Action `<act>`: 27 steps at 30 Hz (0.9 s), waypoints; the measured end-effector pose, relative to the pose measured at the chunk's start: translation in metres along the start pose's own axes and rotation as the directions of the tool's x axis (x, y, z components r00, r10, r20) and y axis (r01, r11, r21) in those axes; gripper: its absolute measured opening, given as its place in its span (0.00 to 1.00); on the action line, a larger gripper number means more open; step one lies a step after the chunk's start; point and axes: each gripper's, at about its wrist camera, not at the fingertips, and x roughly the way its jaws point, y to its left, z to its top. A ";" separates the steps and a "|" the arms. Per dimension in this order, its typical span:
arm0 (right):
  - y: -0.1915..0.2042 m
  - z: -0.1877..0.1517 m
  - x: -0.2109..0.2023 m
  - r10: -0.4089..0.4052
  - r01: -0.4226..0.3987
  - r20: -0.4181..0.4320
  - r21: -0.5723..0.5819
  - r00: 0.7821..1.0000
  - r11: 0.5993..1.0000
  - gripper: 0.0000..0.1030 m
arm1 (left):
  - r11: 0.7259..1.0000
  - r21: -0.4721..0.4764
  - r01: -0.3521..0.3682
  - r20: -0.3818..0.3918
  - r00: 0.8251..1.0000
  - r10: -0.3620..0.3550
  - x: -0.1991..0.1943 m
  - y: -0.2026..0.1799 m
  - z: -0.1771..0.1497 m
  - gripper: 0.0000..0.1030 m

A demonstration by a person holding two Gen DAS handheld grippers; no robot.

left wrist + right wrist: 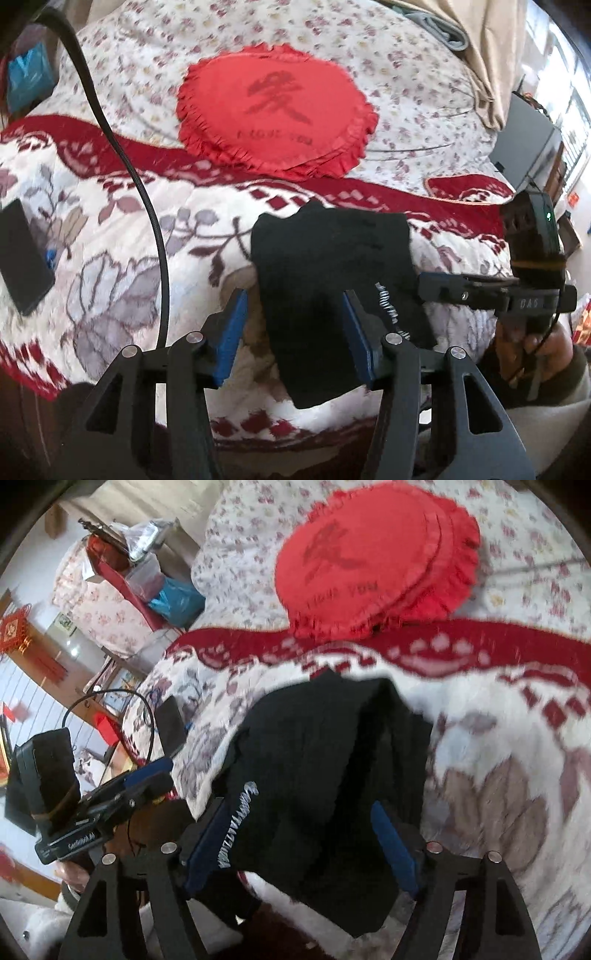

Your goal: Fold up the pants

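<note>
The black pants [332, 280] lie folded into a compact bundle on the bed, on the fleecy blanket [122, 266] with its red border and grey-brown leaf pattern, close to the near edge. In the left wrist view the left gripper [293, 328] stands with its blue pads well apart; the bundle's left edge runs between them, the right pad [356, 332] lying over the black cloth and the left pad [232, 328] over bare blanket beside it, and neither pad presses the fabric. A strip of white lettering [388, 306] shows on the pants just right of that gripper. The right gripper [432, 286] reaches in from the right of this view, held by a hand [532, 343], its tips over the right edge of the bundle. In the right wrist view the right gripper [299, 838] is likewise spread, the pants [325, 760] filling the gap between its blue pads without being pinched; the cloth is blurred here. The left gripper [162, 771] appears at the left of that view, beside the bundle's left edge. Beyond the pants a red frilled cushion [275, 110] rests on the flowered bedspread [406, 74], well apart from them, a black cable [122, 155] trails across the blanket, and a dark phone [22, 258] lies near the left edge.
</note>
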 end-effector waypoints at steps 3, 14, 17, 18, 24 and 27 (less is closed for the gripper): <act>-0.011 -0.002 0.021 0.075 -0.075 0.006 0.081 0.997 0.994 0.31 | 1.000 -0.025 0.019 -0.021 1.000 -0.019 0.010 -0.003 0.000 0.50; 0.016 0.018 -0.023 -0.164 0.177 0.080 -0.182 0.983 0.967 0.07 | 0.999 0.025 0.045 -0.013 0.999 -0.045 0.014 -0.027 0.014 0.53; -0.008 0.016 0.009 -0.217 0.215 0.008 -0.152 0.976 0.965 0.07 | 0.997 0.037 0.072 -0.070 0.995 -0.069 0.041 -0.039 0.008 0.53; -0.012 0.016 0.012 -0.191 0.191 0.008 -0.124 0.981 0.974 0.07 | 0.997 0.052 0.063 -0.092 0.994 -0.058 0.052 -0.043 0.004 0.53; -0.011 0.024 -0.026 -0.172 0.184 0.138 -0.084 0.976 0.979 0.72 | 0.994 0.111 -0.002 -0.107 0.994 0.014 0.065 -0.049 0.000 0.54; -0.015 0.024 -0.016 -0.159 0.168 0.105 -0.075 0.982 0.983 0.75 | 0.997 0.083 0.006 -0.108 0.994 0.003 0.067 -0.045 0.001 0.54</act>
